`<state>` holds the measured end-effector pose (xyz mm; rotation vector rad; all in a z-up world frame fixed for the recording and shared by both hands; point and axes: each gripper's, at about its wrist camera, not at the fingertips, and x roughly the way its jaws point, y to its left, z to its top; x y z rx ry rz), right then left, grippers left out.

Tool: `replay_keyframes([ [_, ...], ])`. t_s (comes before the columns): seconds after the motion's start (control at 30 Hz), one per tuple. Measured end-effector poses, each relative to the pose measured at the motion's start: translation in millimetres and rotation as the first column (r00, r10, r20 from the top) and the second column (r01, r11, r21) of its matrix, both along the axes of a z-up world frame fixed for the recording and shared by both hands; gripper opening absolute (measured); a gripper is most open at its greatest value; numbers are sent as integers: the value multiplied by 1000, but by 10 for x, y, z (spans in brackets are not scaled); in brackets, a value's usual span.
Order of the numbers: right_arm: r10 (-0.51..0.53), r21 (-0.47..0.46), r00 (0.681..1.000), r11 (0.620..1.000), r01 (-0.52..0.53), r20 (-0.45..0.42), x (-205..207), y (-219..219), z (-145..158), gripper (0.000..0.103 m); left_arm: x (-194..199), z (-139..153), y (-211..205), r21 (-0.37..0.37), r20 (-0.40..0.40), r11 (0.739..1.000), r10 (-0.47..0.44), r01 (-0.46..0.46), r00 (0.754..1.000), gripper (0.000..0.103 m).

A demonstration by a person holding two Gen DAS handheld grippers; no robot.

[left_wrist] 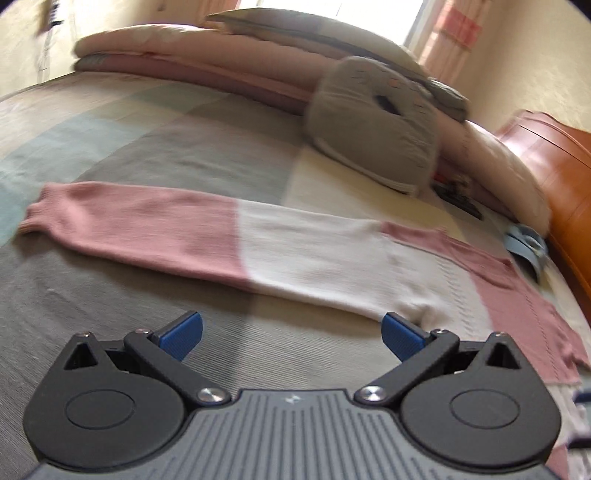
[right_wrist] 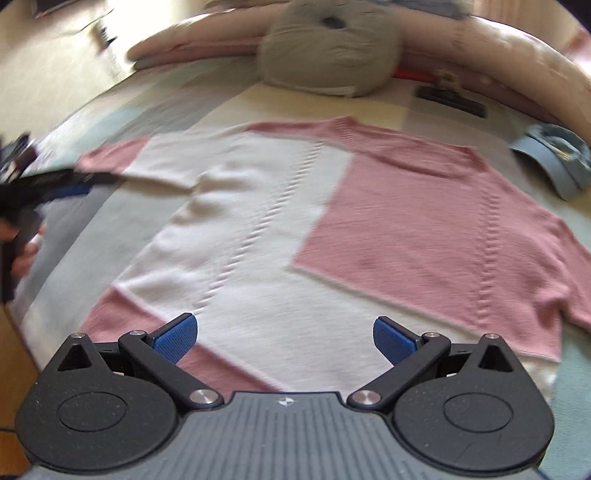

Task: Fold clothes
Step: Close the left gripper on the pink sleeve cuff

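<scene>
Two hand-held grippers are hovering over a bed where a pink-and-white sweater (right_wrist: 295,221) is lying spread flat. Nearest the right wrist camera, the right gripper (right_wrist: 285,338) is hanging with its blue-padded fingers (right_wrist: 175,338) spread wide and holding nothing, poised above the sweater's lower hem. In the left wrist view, the left gripper (left_wrist: 293,338) is likewise gaping, empty, its fingers apart just short of the sweater's outstretched sleeve (left_wrist: 155,229), close to where that sleeve meets the body.

The sweater is resting front-up on a bedspread (left_wrist: 129,147) of large grey, pale blue and cream blocks, with one sleeve stretching out flat to the side, its pink cuff at the far end. In the right wrist view the left gripper (right_wrist: 59,184) is showing as a dark, blurred shape at the left edge, beside that sleeve, with part of a hand (right_wrist: 26,254) behind it.

Beyond the sweater, a grey round cushion (right_wrist: 328,55) is sitting on the bedspread. A folded blue item (right_wrist: 554,158) is lying near the sweater's far shoulder, close to the bed's edge. Behind the cushion, pink and grey bedding (left_wrist: 192,55) is lying stacked in folded layers. An orange-brown wooden headboard (left_wrist: 565,177) is rising at the right, and daylight is coming through a window with pink curtains (left_wrist: 454,33) at the back of the cream-walled room. Both views are slightly blurred.
</scene>
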<state>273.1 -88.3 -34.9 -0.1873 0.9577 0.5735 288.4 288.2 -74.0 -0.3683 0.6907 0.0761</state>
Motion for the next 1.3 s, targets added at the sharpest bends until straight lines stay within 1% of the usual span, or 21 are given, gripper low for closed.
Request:
replay_keyframes([
  [0.1,57,-26,998,998,-57,5,-149,238,19,103,29,-75,229,-63,5,996,65,-65,998,102],
  [0.17,87,-17,996,996,-87,15,-225,315,60,103,42,-136,370,-146,20,986,83,-79,996,102],
  [0.27,80,16,997,997,-80,14,-252,335,133,103,67,-226,493,-210,54,974,101,-88,993,102],
  [0.3,71,25,997,997,-72,14,-252,327,159,103,80,-236,513,-216,66,972,104,-87,992,102],
  [0.5,34,37,999,999,-35,28,-222,292,252,103,203,-303,683,-248,123,964,133,-99,984,102],
  [0.6,35,49,999,998,-37,33,-219,295,273,103,269,-321,759,-251,139,963,140,-102,980,102],
  [0.67,39,39,998,998,-41,42,-224,306,281,103,296,-326,795,-241,150,965,146,-107,978,102],
  [0.73,34,23,998,999,-35,54,-232,302,283,103,315,-337,847,-257,163,958,170,-125,972,102],
  [0.83,23,23,998,999,-25,51,-223,274,279,103,386,-351,910,-271,178,951,201,-148,963,102],
  [1.1,4,29,999,1000,-5,40,-204,263,263,103,607,-371,962,-255,187,949,236,-185,953,102],
  [1.23,6,27,999,1000,-7,39,-242,249,249,103,604,-355,899,-258,178,944,256,-206,950,102],
  [1.3,-2,33,999,999,1,33,-236,224,239,103,584,-362,861,-246,183,951,235,-187,955,102],
])
